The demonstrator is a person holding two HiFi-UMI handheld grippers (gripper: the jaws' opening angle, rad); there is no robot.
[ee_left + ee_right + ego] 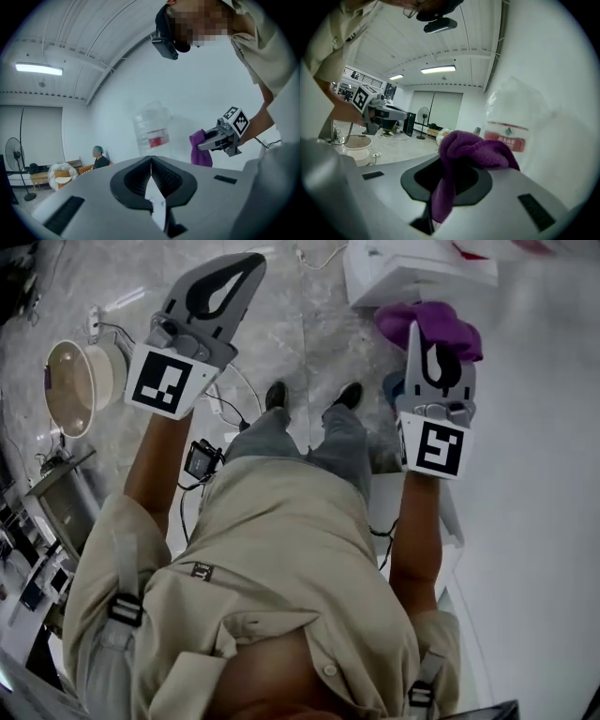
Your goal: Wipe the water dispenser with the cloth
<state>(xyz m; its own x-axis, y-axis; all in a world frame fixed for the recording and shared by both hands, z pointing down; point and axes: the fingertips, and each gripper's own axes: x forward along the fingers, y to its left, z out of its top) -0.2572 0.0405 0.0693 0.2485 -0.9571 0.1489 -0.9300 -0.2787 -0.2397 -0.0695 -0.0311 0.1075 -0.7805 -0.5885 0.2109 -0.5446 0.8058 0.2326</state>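
At the far left of the head view a pale round bowl (77,382) sits on the grey floor (309,324), with cables trailing beside it. To its right the left gripper (244,270) is held up over the floor, well apart from the dispenser. In the left gripper view its jaws are pressed together with nothing between them, and they point toward a clear bottle (152,127) with a red label that stands against a white wall. In that view a fan (16,164) stands far left.

In the middle of the head view the person's two shoes (277,395) stand on the floor, toes toward the dispenser.

To the right, the right gripper (413,332) has its jaws clamped on the purple cloth (442,322). The right gripper view shows a fold of cloth pinched between the jaws, the rest bunched over the tips and one end hanging down on the near side. The cloth is held just on the near side of the white dispenser (412,276), at the far right beside the wall. Whether it touches the dispenser cannot be told. In the right gripper view the bottle looms just right of the cloth.
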